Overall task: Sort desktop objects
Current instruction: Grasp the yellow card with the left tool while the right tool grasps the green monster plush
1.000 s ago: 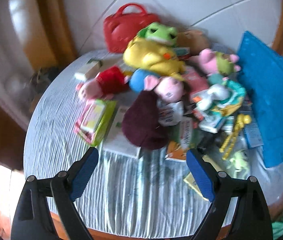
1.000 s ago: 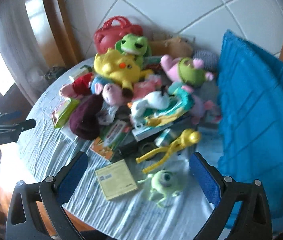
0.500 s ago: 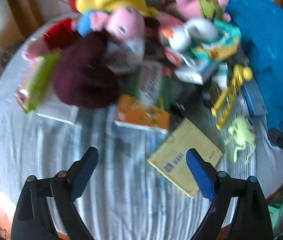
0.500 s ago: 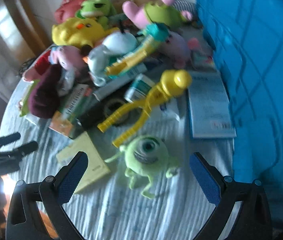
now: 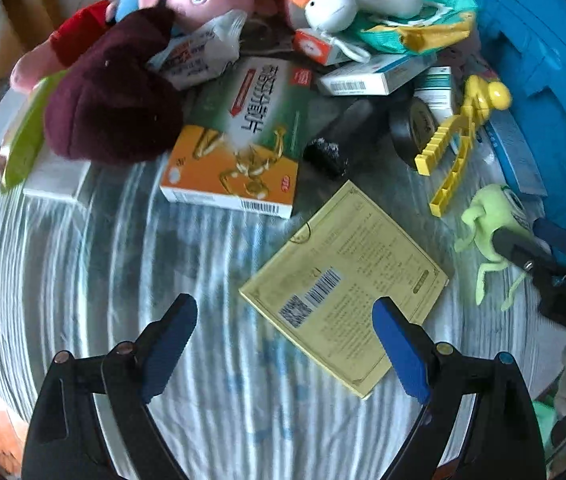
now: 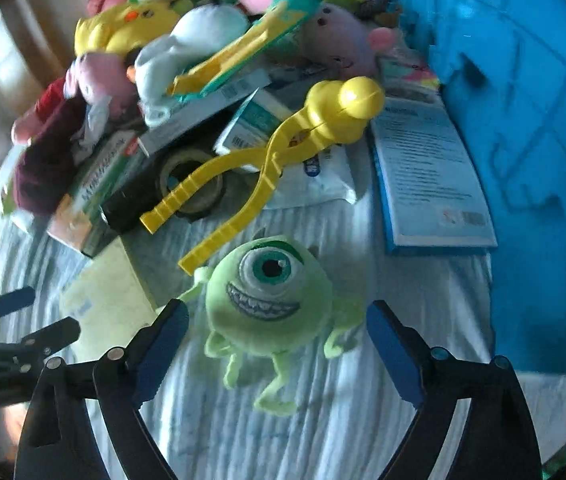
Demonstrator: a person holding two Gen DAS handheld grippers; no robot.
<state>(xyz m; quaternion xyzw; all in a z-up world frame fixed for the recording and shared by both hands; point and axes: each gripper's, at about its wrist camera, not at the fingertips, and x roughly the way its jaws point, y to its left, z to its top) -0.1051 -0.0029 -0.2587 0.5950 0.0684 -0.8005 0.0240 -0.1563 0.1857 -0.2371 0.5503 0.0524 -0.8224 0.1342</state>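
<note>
Both hand-held grippers have dropped toward the counter (image 5: 63,280) over the last second, from a high look at the whole heap to close range. Right hand-held gripper (image 6: 277,344) now stands wide open with its blue pads on either side of the green one-eyed plush (image 6: 269,300), which lies on the striped cloth just ahead of the fingers, not yet touched. Left hand-held gripper (image 5: 285,344) is likewise wide open and empty; the flat yellow packet (image 5: 343,284) has come up from far ahead to lie between and just beyond its pads, the right pad over its near corner.

My reading is that sorting is only starting: each tool has picked a loose item at the near edge of the pile, and the blue bin (image 6: 523,120), to the right of the right tool, looks like the destination.

Counted from here: one green plush, one yellow packet, one yellow tongs (image 6: 283,148) just beyond the plush, one tape roll (image 6: 187,184) under the tongs' handles, one blue booklet (image 6: 427,176) ahead and right against the bin. Ahead of the left tool lie one green-and-orange box (image 5: 243,148) and one maroon cap (image 5: 111,92). Soft toys at the back are heaped together; at least six, though the blur and overlap prevent a firm count.
</note>
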